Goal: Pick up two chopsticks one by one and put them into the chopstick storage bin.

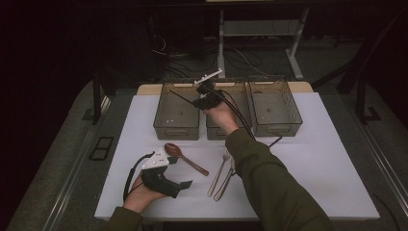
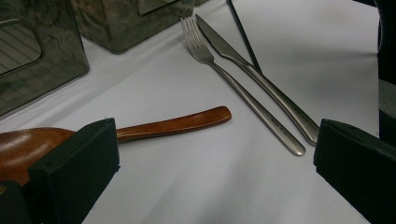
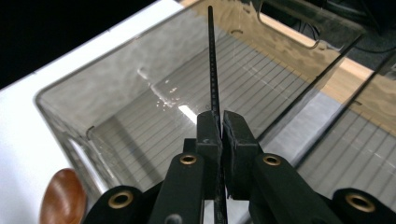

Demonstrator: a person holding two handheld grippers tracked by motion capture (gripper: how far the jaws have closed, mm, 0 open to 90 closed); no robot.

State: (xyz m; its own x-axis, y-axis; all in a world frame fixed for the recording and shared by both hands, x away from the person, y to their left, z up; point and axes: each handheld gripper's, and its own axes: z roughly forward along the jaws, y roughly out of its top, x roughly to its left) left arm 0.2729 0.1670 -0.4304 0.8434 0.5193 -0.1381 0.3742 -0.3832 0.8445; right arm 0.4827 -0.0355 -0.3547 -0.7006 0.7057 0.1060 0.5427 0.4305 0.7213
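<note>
Black chopstick [image 3: 213,60] clamped between right gripper [image 3: 220,128] jaws, tip out ahead over left smoky bin [image 1: 176,109]. Left gripper [image 1: 179,186] jaws wide apart, wooden spoon [image 2: 140,128] by its left jaw, fork [image 2: 243,91] and knife [image 2: 261,79] ahead.

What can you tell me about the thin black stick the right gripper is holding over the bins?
The black stick is thin, straight and dark, apparently a chopstick, with fine ridges along its far part in the right gripper view. The right gripper is shut on it, jaws pinching it partway along, so it runs on past the jaws. It is held in the air above the leftmost bin, slanting across that bin in the high view. It seems to touch nothing but the jaws. Its material cannot be told.
</note>
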